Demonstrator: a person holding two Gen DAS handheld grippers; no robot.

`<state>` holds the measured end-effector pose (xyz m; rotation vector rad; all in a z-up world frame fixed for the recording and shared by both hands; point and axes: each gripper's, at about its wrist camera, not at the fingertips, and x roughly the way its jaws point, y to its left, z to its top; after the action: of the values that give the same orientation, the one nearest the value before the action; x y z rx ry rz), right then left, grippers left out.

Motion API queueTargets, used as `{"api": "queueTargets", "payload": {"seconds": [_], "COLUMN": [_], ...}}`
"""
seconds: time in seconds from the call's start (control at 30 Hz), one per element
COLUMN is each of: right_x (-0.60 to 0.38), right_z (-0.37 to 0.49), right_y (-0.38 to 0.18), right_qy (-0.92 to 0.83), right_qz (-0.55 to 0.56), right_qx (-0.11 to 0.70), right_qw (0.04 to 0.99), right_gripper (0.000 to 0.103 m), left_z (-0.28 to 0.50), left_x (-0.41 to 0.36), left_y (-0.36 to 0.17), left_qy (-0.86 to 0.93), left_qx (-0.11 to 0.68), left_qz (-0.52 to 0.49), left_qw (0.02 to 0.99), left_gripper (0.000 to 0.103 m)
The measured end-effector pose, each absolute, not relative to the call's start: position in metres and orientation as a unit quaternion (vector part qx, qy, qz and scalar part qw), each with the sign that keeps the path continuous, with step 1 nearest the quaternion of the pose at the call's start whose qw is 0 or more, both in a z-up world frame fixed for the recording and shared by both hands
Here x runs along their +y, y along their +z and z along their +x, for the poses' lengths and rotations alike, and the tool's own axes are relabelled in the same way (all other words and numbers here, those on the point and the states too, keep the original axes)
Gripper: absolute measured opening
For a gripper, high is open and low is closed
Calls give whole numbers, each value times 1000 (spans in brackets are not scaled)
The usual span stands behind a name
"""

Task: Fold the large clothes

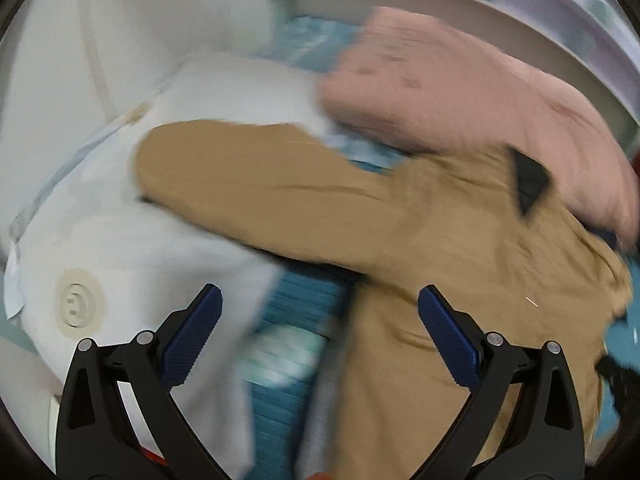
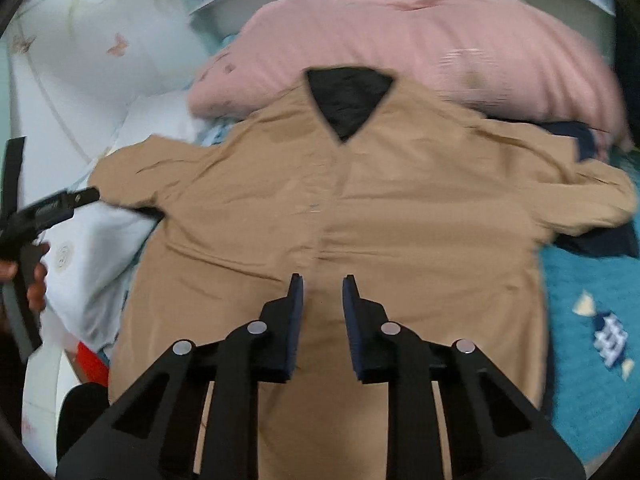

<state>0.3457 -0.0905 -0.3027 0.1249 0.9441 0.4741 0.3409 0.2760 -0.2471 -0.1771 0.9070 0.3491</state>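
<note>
A tan jacket with a black lining at the collar lies spread face up on the bed, sleeves out to both sides. My right gripper hovers over its lower middle, jaws a little apart and empty. My left gripper is wide open and empty, above the jacket's left sleeve and the teal cover. The left gripper also shows in the right wrist view, at the left sleeve end.
A pink quilt lies bunched behind the jacket's collar. A white pillow lies left of the jacket. A teal bedcover lies underneath, with a dark blue cloth under the right sleeve.
</note>
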Motion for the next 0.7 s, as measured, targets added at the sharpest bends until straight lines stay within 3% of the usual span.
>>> {"api": "queueTargets", "payload": {"seconds": [0.23,0.37,0.57,0.7], "right_x": [-36,-14,5,21], "right_z": [370,379,394,403], "right_y": [-315,-321,-331,-331], "right_qy": [260,269,279,290], "right_qz": [64,64,74,75], "right_qx": [459,464,471,458], "right_qw": [847,842,834,837], "right_gripper": [19,20,23,32], "left_z": [366,377,386,390], "left_x": [396,452,495,507], "left_y": [-250,-260,-278,-288], "left_qy": [247,285,313,305], "left_qx": [430,437,448,453], "left_qz": [-107,-174,-227,-249], "left_qw": [862,835,806,800], "left_gripper": [98,98,98,97]}}
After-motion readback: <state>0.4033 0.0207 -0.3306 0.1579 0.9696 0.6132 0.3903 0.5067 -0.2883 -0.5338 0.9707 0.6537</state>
